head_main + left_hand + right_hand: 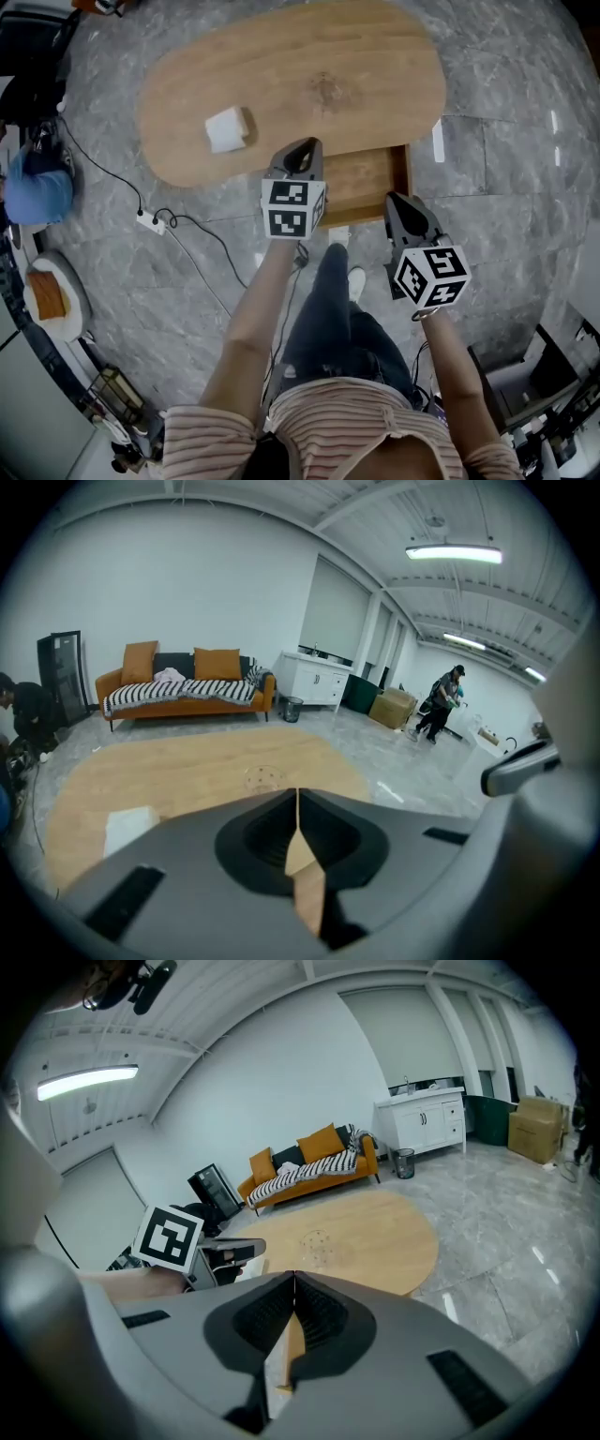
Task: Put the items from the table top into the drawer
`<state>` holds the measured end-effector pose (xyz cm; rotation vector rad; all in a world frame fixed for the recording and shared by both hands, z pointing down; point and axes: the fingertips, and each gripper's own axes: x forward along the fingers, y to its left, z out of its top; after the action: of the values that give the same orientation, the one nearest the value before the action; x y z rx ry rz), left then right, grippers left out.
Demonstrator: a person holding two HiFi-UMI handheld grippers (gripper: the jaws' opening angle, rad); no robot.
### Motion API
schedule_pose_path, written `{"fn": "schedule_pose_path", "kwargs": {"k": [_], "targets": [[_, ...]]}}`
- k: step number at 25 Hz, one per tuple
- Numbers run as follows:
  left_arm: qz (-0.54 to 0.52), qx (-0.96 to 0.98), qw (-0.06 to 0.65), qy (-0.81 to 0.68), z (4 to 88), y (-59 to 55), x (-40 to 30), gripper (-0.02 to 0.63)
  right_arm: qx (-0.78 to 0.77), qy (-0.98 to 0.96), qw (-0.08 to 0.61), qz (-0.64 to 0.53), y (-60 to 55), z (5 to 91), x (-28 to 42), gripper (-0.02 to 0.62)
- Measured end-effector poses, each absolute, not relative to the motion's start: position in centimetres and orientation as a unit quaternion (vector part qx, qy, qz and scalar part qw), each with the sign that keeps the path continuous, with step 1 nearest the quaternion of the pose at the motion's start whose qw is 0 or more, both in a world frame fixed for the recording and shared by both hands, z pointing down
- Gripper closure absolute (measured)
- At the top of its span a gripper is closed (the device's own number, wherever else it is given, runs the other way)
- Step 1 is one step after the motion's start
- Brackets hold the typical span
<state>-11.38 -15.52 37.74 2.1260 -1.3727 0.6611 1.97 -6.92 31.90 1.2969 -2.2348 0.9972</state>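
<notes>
Grey marble flooring surrounds our oval wooden table (pixel 375 75), its drawer (pixel 361 178) standing open at the near edge. Our left gripper (pixel 306 146) and right gripper (pixel 396 199) are both pressed together, empty. A white block (pixel 228 128) lies left on the tabletop; if we reach it with the jaws unopened, we'd likely shove it away.

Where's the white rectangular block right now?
In the head view, the white rectangular block lies on the left half of the oval wooden table, beyond and left of the left gripper, apart from it and from the open wooden drawer.
</notes>
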Motion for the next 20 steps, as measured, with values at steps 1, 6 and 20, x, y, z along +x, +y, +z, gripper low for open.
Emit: {"fn": "schedule_pose_path", "kwargs": {"k": [1,6,20], "targets": [[0.248,0.783,0.26,-0.507,38.3,-15.9,-11.4,0.592,0.459,-0.793,0.186,0.355,-7.3,32.2,1.8,0.586],[0.265,0.775,0.266,-0.508,42.0,-17.6,-11.8,0.592,0.445,-0.796,0.201,0.357,-8.8,34.5,0.9,0.586],[0.3,0.766,0.28,-0.494,49.4,-20.7,-12.5,0.541,0.412,-0.787,0.235,0.395,-8.0,40.8,-1.2,0.586]]}}
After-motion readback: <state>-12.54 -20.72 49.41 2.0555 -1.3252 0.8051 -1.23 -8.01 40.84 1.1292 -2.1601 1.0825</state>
